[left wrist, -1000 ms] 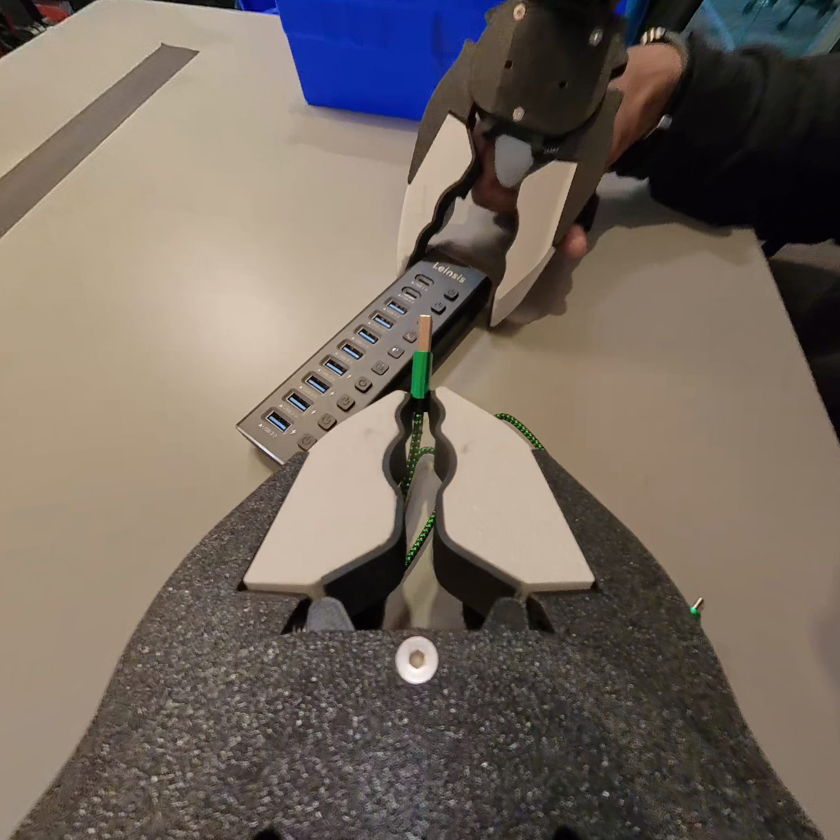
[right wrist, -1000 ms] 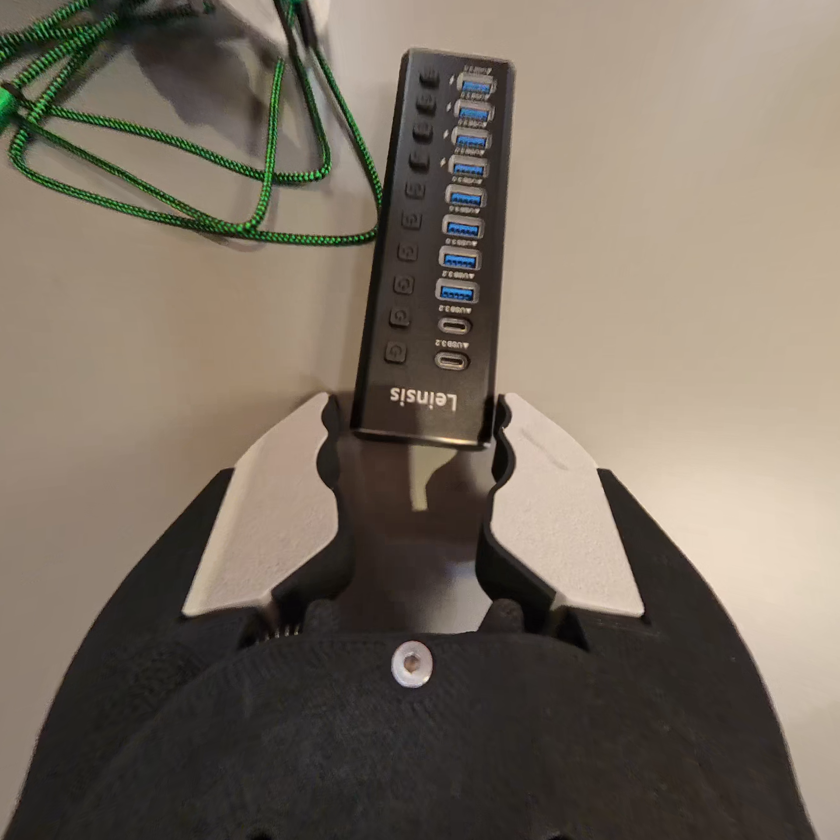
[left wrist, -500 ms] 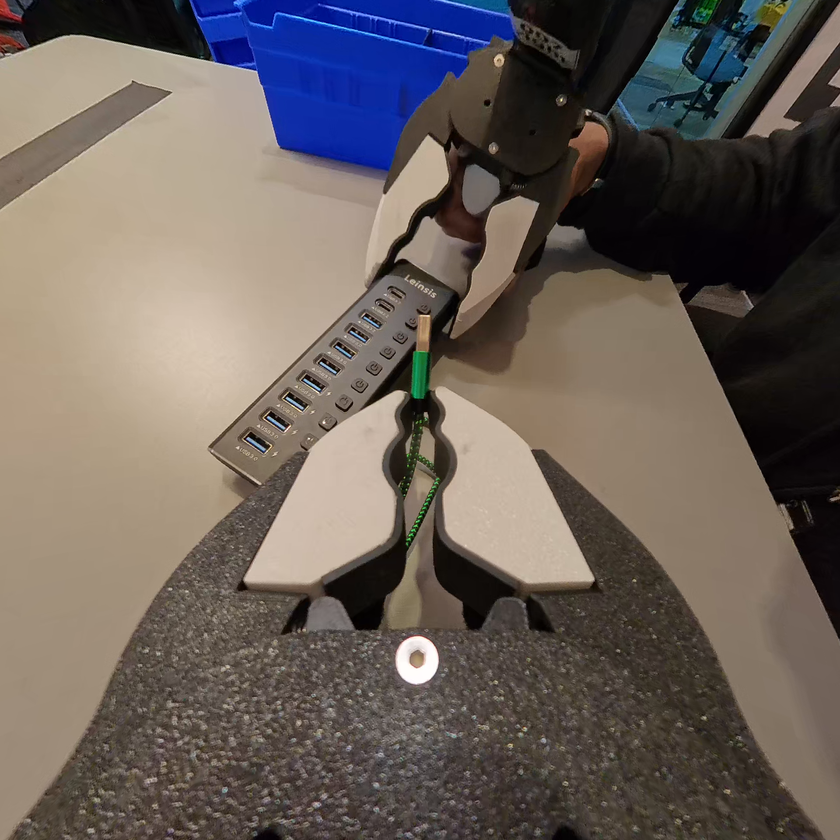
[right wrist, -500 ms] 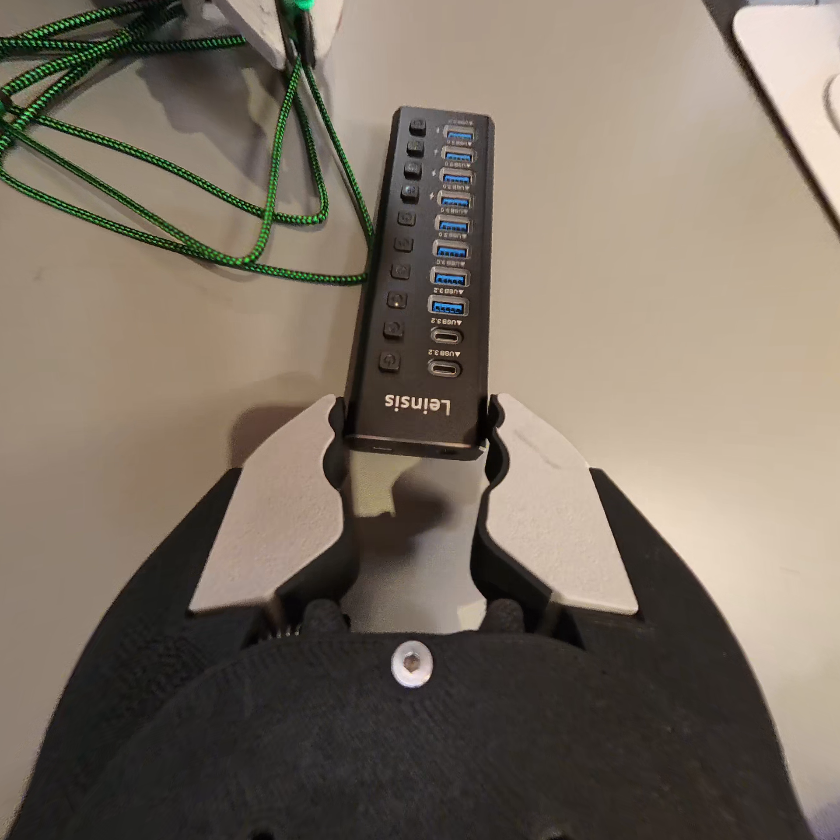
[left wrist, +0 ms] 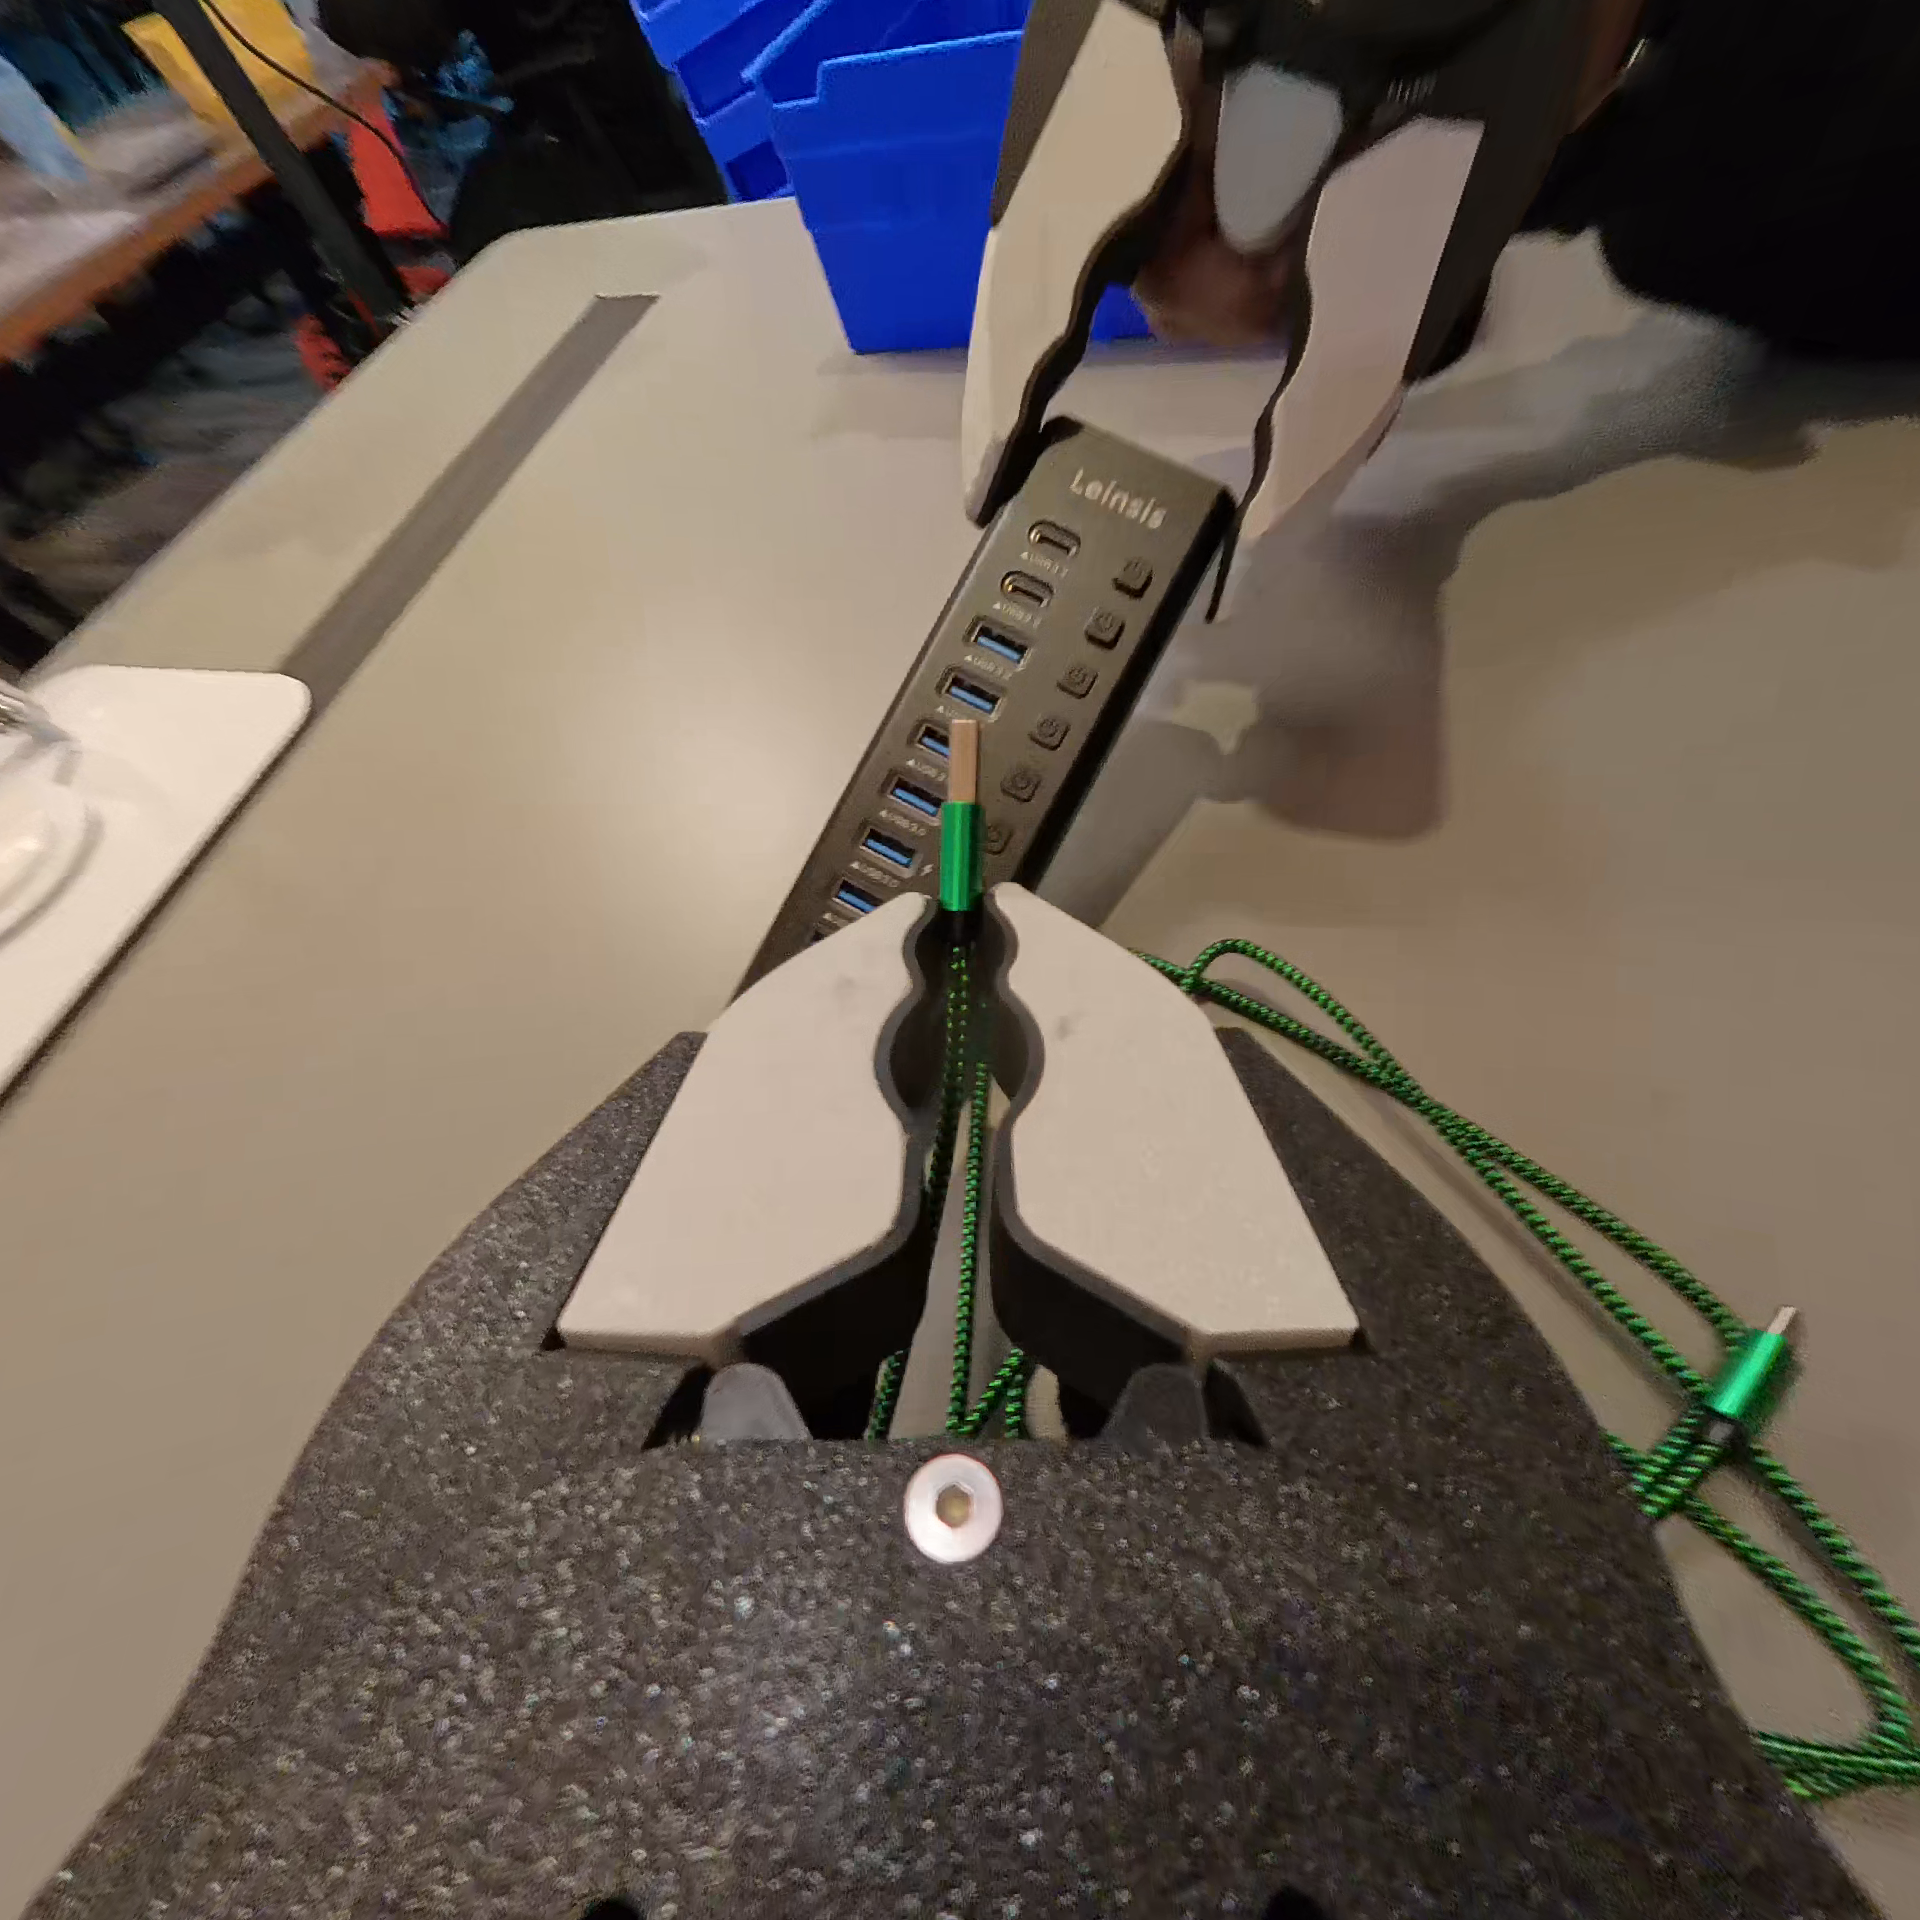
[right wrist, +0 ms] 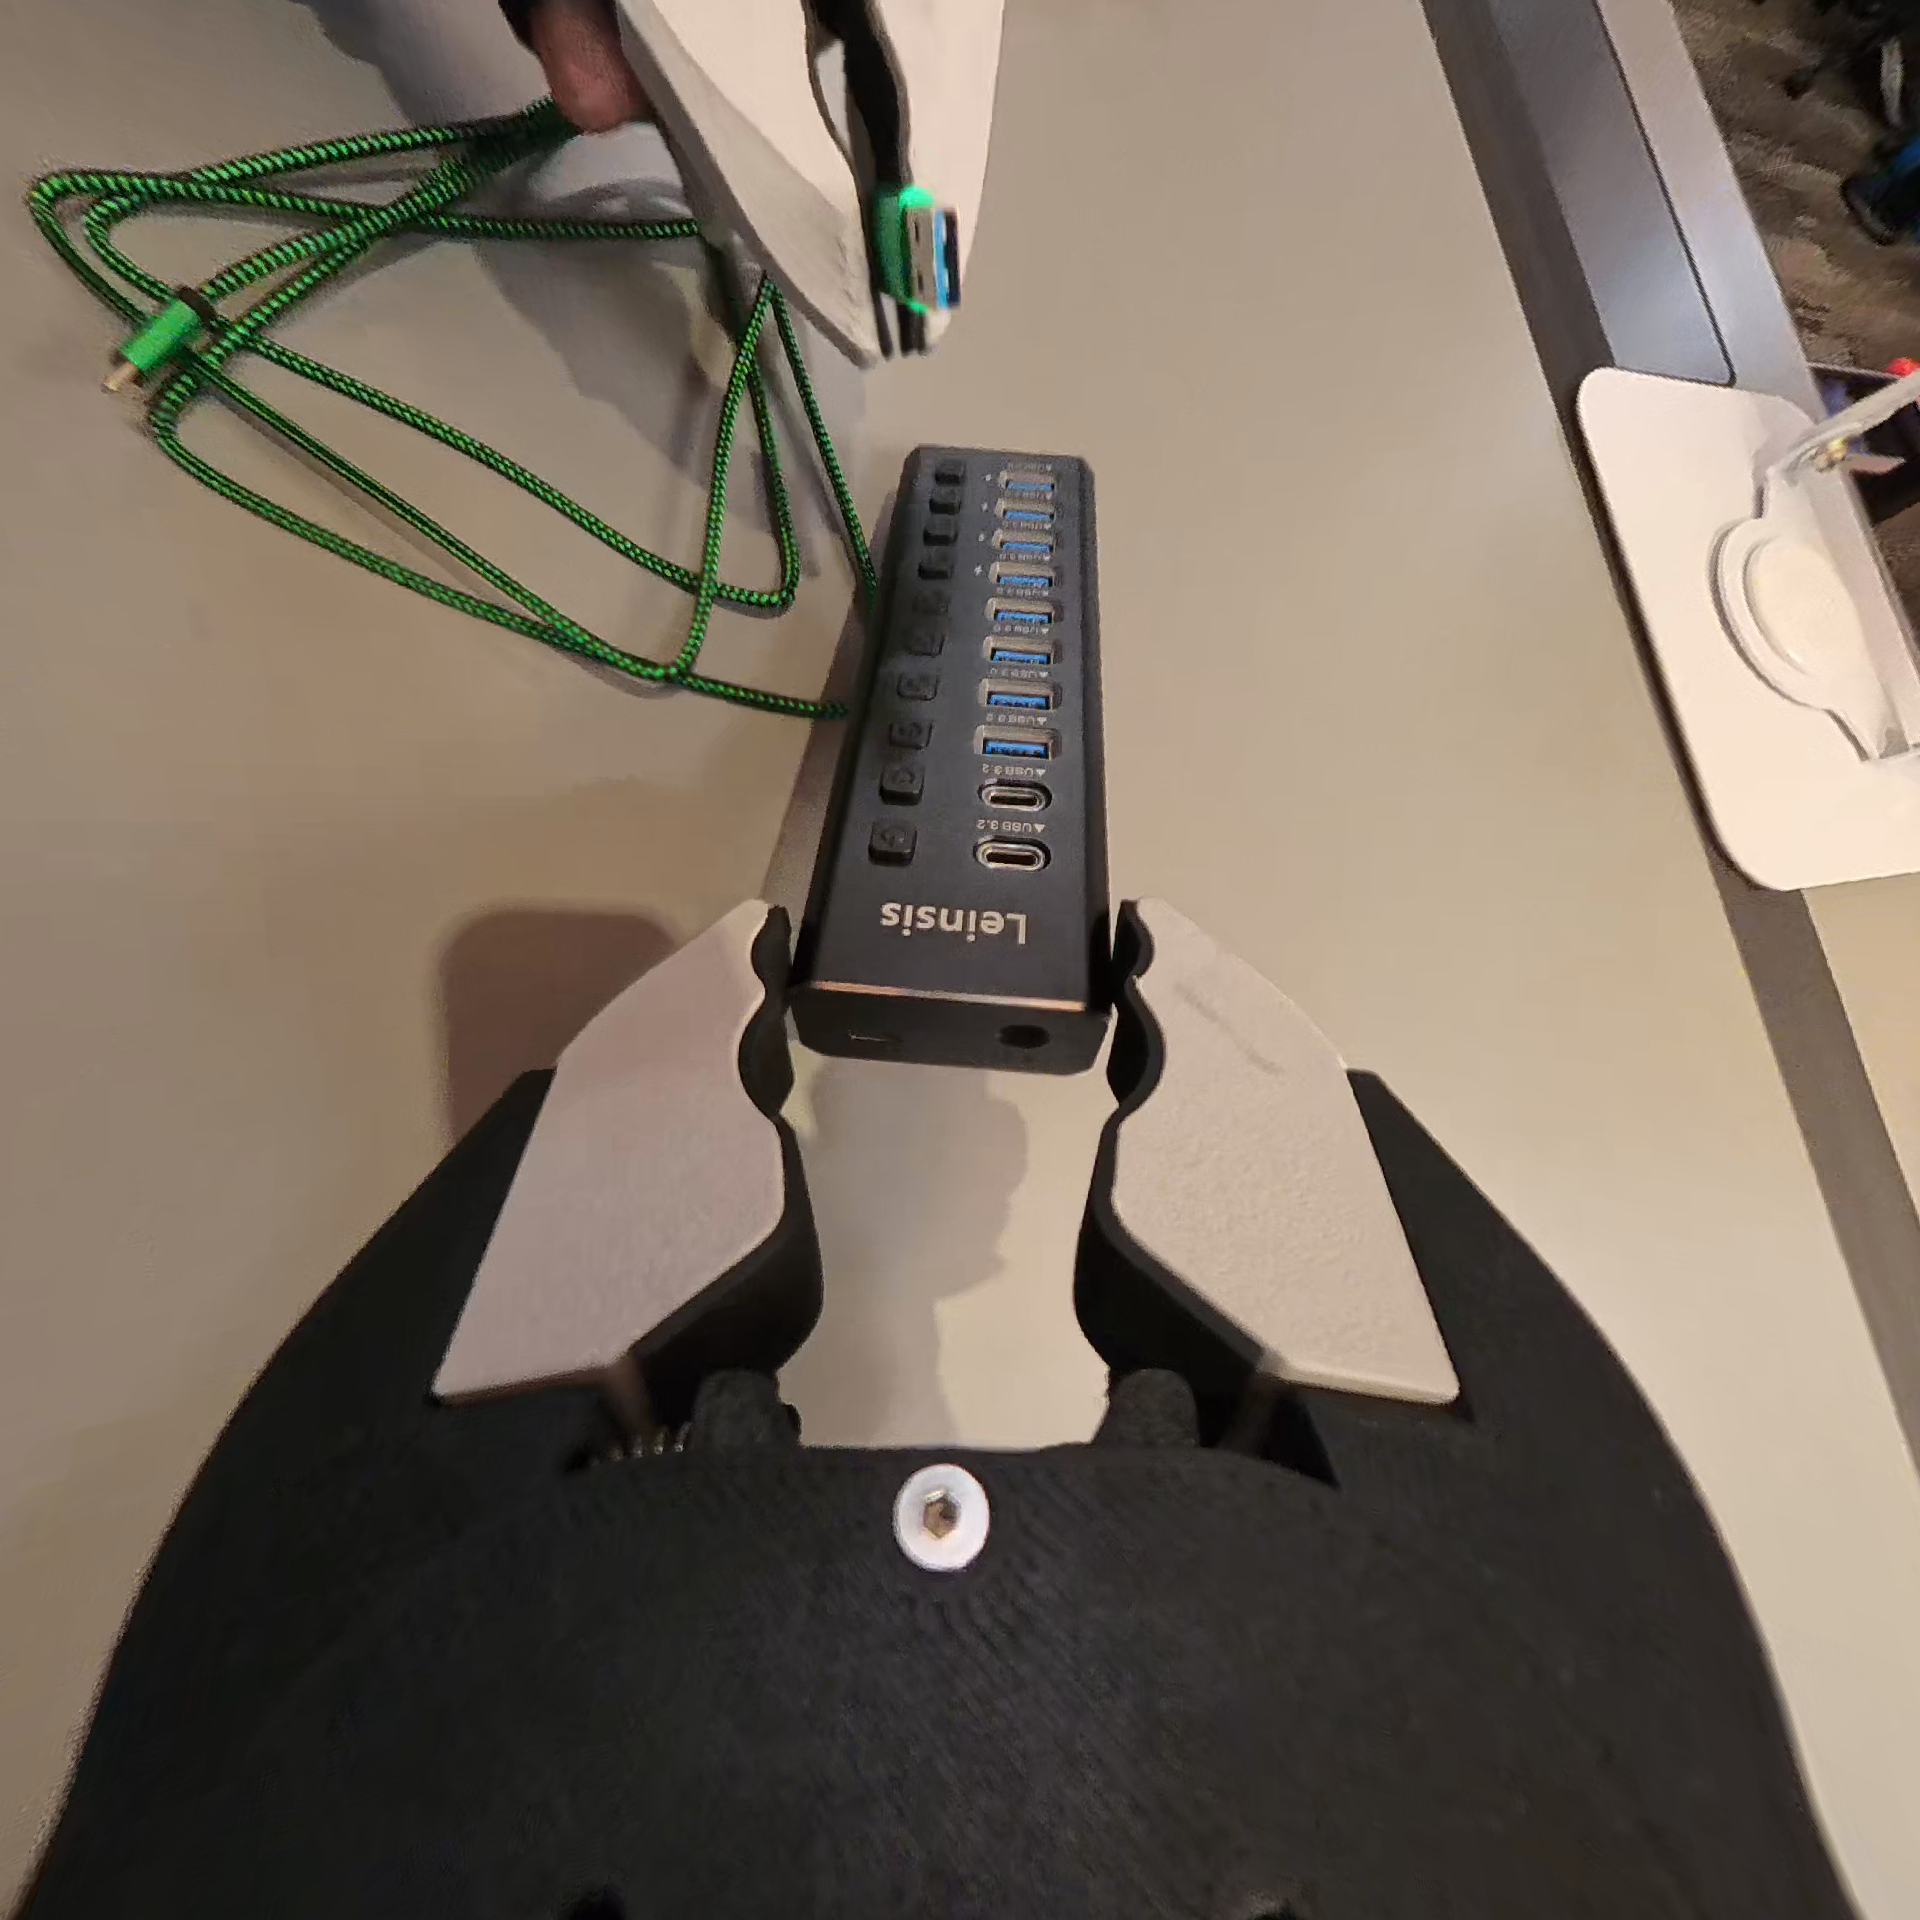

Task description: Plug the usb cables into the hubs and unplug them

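Observation:
A black multi-port USB hub (right wrist: 966, 727) lies lengthwise ahead of my right gripper (right wrist: 951, 935), which is shut on its near end. That end is raised off the grey table. My left gripper (left wrist: 959, 914) is shut on the green USB plug (left wrist: 961, 821) of a green braided cable (left wrist: 1455, 1132). The plug's metal tip hovers above the hub (left wrist: 1081, 665), near its middle ports and apart from them. In the right wrist view the left gripper (right wrist: 894, 270) holds the plug (right wrist: 920, 260) above the hub's far end. The cable's other plug (right wrist: 156, 348) lies loose on the table.
Blue bins (left wrist: 894, 177) stand at the back of the table. A white tray (right wrist: 1662, 644) with a clear object sits by the table edge. A dark strip (left wrist: 468, 488) runs along the table. Cable loops (right wrist: 416, 468) lie left of the hub. There is about 11 centimeters between the tips of the two grippers.
The right gripper has lifted the hub's held end off the table. The left gripper has moved the plug over the hub's ports, and the hub has swung to point more at it.

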The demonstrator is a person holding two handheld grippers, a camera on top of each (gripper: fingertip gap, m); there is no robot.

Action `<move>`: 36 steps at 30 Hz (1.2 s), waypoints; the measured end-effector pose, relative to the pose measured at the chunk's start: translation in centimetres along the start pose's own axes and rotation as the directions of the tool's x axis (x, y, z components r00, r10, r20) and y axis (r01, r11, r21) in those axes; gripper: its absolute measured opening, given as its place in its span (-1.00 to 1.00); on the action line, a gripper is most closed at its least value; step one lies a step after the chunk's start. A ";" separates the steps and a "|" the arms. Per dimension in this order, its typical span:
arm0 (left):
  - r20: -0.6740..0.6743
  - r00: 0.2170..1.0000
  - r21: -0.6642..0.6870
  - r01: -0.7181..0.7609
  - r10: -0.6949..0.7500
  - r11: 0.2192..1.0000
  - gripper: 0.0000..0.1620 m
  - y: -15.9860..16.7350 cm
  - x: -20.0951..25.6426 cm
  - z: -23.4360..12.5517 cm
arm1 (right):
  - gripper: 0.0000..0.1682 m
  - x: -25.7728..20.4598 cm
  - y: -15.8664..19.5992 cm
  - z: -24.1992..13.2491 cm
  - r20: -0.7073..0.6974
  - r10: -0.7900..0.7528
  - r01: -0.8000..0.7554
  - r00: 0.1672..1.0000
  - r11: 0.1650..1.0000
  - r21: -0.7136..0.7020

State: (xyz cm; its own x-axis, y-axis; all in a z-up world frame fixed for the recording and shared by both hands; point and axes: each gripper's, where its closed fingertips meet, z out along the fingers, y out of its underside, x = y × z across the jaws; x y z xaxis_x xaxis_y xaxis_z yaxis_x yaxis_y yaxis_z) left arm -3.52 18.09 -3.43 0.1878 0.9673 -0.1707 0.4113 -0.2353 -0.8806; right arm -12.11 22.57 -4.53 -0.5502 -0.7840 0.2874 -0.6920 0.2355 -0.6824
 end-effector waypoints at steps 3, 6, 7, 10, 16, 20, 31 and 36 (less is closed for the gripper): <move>0.107 0.987 -0.035 -0.115 0.118 0.993 -0.93 0.2 -1.0 0.0 | -0.30 0.6 -0.9 -0.5 0.032 -0.030 0.031 0.999 0.998 -0.051; 0.165 0.971 -0.057 -0.168 0.175 0.984 -0.93 0.4 -1.7 -0.1 | -0.31 1.2 -1.8 -1.4 0.091 -0.059 0.070 0.994 0.989 -0.133; 0.170 0.969 -0.059 -0.172 0.180 0.983 -0.93 0.5 -1.8 -0.1 | -0.30 1.5 -2.1 -1.8 0.115 -0.071 0.090 0.991 0.981 -0.170; 0.182 0.967 -0.062 -0.169 0.178 0.984 -0.93 0.6 -2.2 -0.4 | -0.30 2.3 -3.0 -3.3 0.188 -0.122 0.174 0.975 0.940 -0.293; 0.173 0.968 -0.073 -0.172 0.182 0.982 -0.93 1.1 -2.6 -1.2 | -0.31 4.2 -4.4 -5.1 0.333 -0.161 0.316 0.929 0.812 -0.490; 0.165 0.967 -0.096 -0.181 0.195 0.979 -0.93 1.6 -2.8 -1.5 | -0.30 5.2 -5.2 -4.2 0.396 -0.157 0.371 0.905 0.749 -0.550; 0.156 0.969 -0.097 -0.181 0.194 0.979 -0.93 1.9 -2.7 -1.3 | -0.30 7.6 -6.0 -1.8 0.444 -0.119 0.365 0.888 0.769 -0.524; 0.151 0.971 -0.092 -0.175 0.187 0.980 -0.93 2.0 -2.7 -1.2 | -0.30 7.9 -6.1 -1.5 0.461 -0.091 0.334 0.883 0.811 -0.480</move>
State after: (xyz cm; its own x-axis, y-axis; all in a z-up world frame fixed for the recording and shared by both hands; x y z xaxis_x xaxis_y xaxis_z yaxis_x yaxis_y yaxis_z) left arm -2.16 14.95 -4.18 0.1244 0.9092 -0.3974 0.4528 -0.4084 -0.7926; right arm -12.99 15.82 2.91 -0.2077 -0.9782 0.0060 -0.9694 0.2050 -0.1354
